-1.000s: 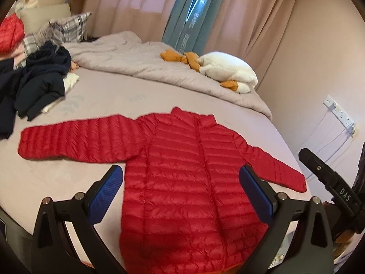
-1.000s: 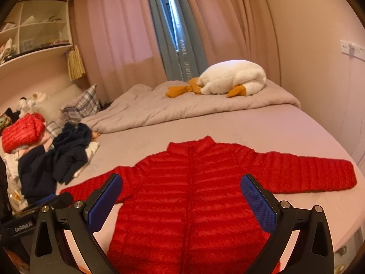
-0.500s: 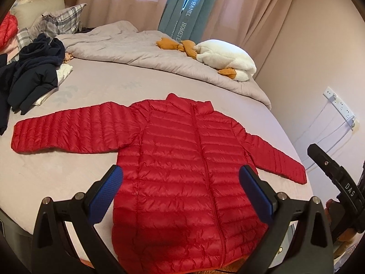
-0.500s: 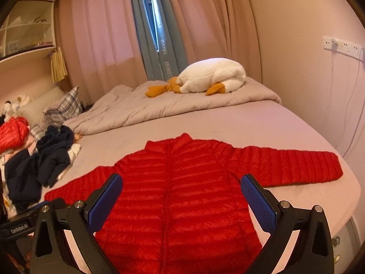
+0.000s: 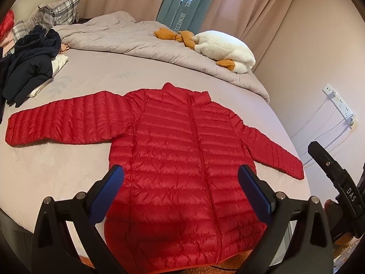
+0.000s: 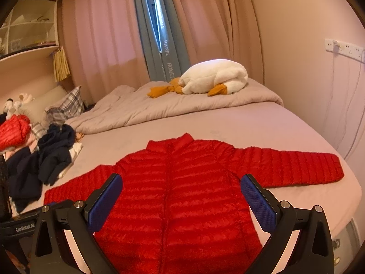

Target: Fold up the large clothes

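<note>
Both hand-held grippers (left (image 5: 180, 178), right (image 6: 181, 186)) hover spread wide above the red jacket (image 5: 178, 159).

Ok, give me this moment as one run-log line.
stage: before first fold | jacket: flat on bed, zipped, sleeves out | left gripper: open, above hem, empty | right gripper: open, empty

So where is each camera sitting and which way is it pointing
Left wrist: on the left tongs, looking down across the red jacket on the bed; its open blue pads show, and part of the right tongs at the right edge.
Right wrist: on the right tongs, looking lower along the bed toward the curtains; its open pads show.
Shared: jacket, plush goose, dark clothes pile.
</note>
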Demonstrator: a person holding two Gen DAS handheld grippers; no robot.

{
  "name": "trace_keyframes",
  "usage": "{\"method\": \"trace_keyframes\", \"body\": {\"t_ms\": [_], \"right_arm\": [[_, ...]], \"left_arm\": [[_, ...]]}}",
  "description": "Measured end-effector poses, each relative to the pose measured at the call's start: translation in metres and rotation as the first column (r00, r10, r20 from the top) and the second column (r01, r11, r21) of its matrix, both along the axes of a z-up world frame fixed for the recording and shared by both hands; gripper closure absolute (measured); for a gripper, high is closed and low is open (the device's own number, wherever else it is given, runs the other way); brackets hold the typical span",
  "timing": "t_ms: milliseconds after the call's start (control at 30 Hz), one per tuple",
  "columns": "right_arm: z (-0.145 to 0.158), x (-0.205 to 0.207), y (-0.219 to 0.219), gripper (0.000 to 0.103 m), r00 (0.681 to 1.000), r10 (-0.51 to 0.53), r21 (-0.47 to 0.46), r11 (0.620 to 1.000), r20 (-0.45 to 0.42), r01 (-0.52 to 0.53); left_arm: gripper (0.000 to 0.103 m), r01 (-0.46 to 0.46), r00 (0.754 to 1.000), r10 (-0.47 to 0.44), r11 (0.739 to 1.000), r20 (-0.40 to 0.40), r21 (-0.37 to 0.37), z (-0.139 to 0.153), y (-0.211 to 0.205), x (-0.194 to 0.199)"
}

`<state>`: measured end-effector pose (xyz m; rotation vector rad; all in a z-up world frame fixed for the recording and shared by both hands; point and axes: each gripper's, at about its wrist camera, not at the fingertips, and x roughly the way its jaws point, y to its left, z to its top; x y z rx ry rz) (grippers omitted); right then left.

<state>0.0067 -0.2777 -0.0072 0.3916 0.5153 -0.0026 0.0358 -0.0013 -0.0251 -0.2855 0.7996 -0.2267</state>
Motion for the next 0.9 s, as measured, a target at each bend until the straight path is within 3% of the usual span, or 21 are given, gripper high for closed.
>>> {"method": "trace_keyframes", "body": {"t_ms": [200, 367, 900], "right_arm": [[-0.002, -0.001, 0.004, 0.000, 0.999, 0.035, -0.001, 0.999, 0.007, -0.035], [-0.007, 0.000, 0.005, 0.000, 0.998, 0.061, 0.021, 0.998, 0.004, -0.061], [-0.005, 0.006, 0.020, 0.000, 0.994, 0.109, 0.020, 0.994, -0.005, -0.109]], "left_arm": [[0.004, -0.003, 1.000, 0.003, 1.000, 0.006, 0.030, 0.001, -0.007, -0.002], [0.006, -0.011, 0.999, 0.007, 0.993, 0.035, 0.114, 0.002, -0.016, -0.007], [0.005, -0.021, 0.999, 0.017, 0.989, 0.030, 0.147, -0.006, -0.015, -0.002]]}}
